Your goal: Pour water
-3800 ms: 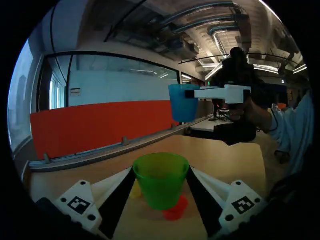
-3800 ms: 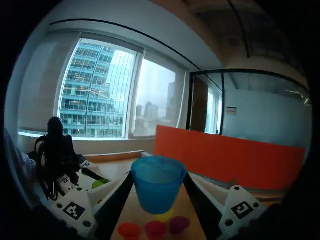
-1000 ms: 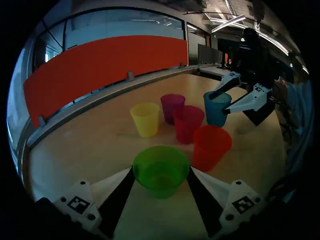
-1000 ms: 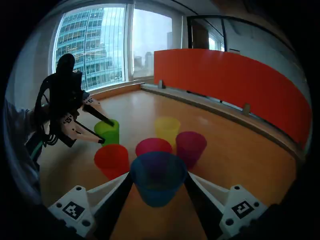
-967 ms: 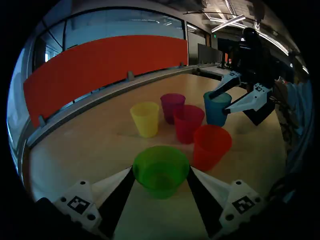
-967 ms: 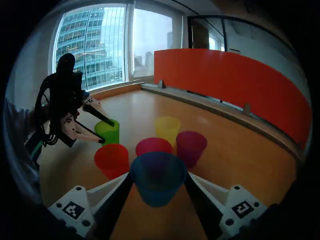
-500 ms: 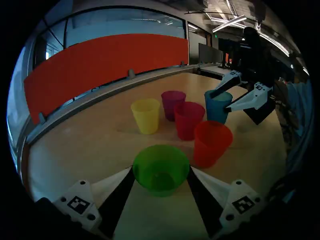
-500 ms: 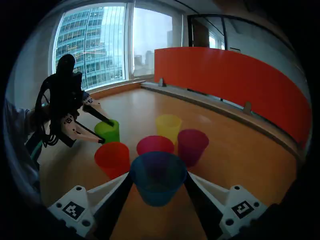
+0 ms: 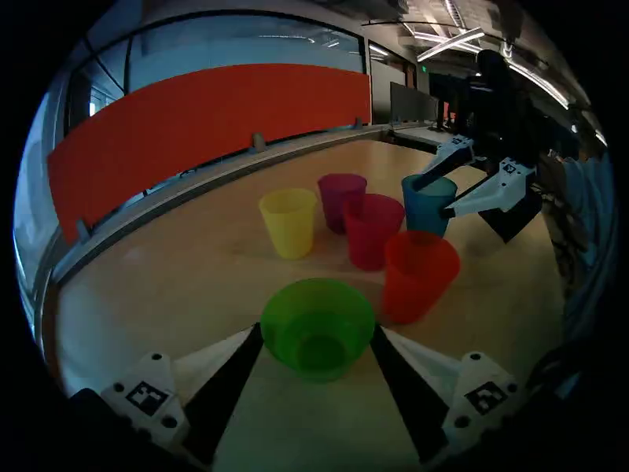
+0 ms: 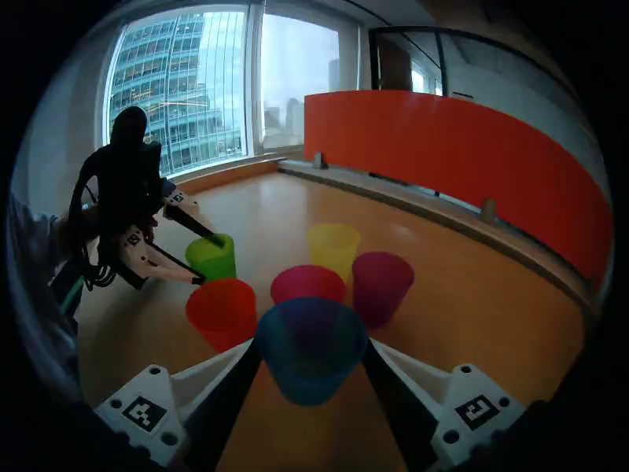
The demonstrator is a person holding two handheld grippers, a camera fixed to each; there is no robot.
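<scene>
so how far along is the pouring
Done: hard to say. Both held cups are upright, low over the table, and I can't make out water in either. In hand: the blue cup is clamped in the right tongs, and the green cup sits between the left tongs. Left: neither cup is tipped over the other, so no pour is under way.

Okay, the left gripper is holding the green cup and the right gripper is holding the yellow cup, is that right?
Not quite. The left gripper holds the green cup, but the right gripper holds the blue cup, as the right gripper view shows. The yellow cup stands free on the table.
</scene>
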